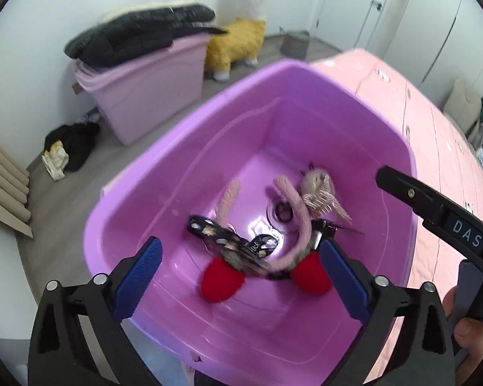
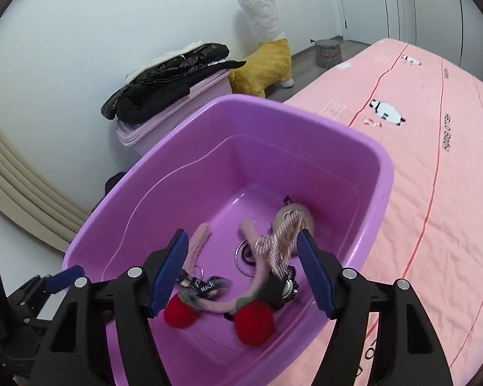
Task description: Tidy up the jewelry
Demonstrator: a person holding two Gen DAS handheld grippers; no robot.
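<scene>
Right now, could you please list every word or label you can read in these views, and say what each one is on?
"DAS": white letters on the black right gripper body, seen from the left wrist view.
"luck": white script on the black printed hair clip in the purple tub.
Dark lettering along the pink bedspread: too distorted to read surely.
Faint pink prints near the cartoon figures: too small.

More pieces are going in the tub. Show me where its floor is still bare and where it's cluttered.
Bare floor in the purple tub lies along the far wall, beyond the pink fuzzy headband tips, and the near-left corner in front of the red pompoms. The middle is crowded: headband, striped bow clip and black printed strap overlap around the drain.
</scene>
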